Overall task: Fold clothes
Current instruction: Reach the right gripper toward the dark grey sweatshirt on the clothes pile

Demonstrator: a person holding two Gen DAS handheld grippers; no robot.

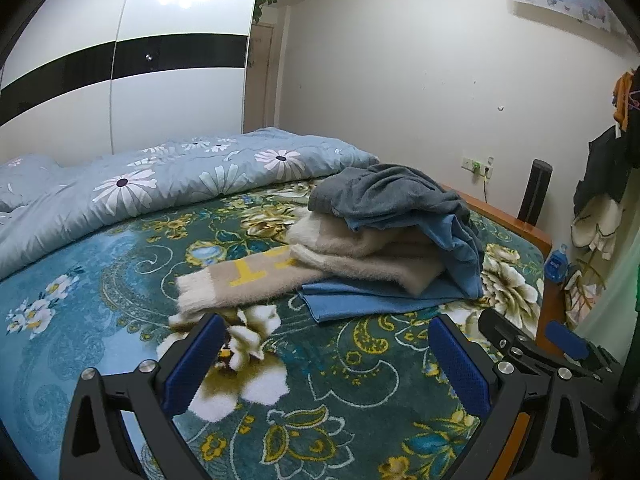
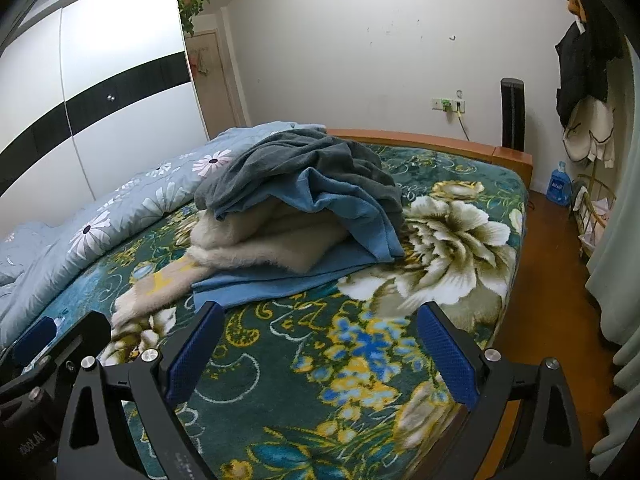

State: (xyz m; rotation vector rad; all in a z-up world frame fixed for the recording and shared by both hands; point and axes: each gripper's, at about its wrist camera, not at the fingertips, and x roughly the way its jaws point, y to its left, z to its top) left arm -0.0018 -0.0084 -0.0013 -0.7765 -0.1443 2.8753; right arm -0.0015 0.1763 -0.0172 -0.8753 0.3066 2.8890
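A teal floral blanket [image 1: 120, 280] covers the bed, with a pale blue daisy-print quilt [image 1: 160, 184] bunched along its far side. On the blanket lies the clothes pile: a blue cloth [image 1: 360, 300] at the bottom, a cream fuzzy scarf [image 1: 240, 284] with yellow lettering trailing left, a grey garment [image 1: 384, 192] crumpled on top. The left gripper [image 1: 326, 354] and right gripper [image 2: 320, 340] hover near the pile, both with jaws wide apart and nothing held

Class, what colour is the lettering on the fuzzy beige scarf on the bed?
Yellow, on the beige scarf; clearest in the left wrist view.
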